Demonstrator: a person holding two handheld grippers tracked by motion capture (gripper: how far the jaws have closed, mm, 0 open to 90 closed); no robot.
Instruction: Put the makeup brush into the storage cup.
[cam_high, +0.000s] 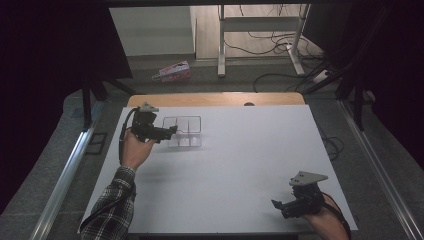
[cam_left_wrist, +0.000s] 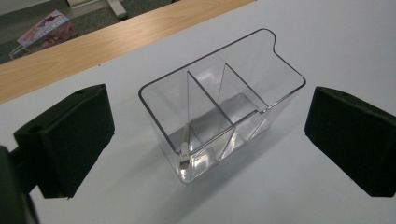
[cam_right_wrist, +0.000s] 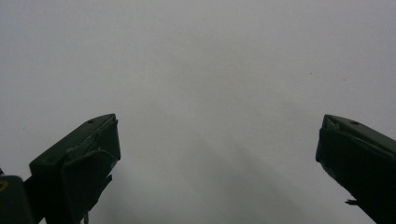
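Left gripper (cam_high: 172, 131): I see its jaws spread wide, one on each side of the clear box, pads off its walls; it has hold of nothing.
Clear box (cam_left_wrist: 219, 100): I find it standing upright on the white table top (cam_high: 240, 160), in the far left part, not far from the wooden strip (cam_high: 215, 99) along the back edge.
Box inside: thin clear walls split it into compartments; what lies in them I cannot tell.
Right gripper (cam_high: 280, 206): I see it low over the near right corner of the table top, well apart from the box, jaws wide with only bare white surface between them.
Hands: my left hand (cam_high: 134, 150) carries the left gripper, a plaid sleeve (cam_high: 111, 210) behind it.
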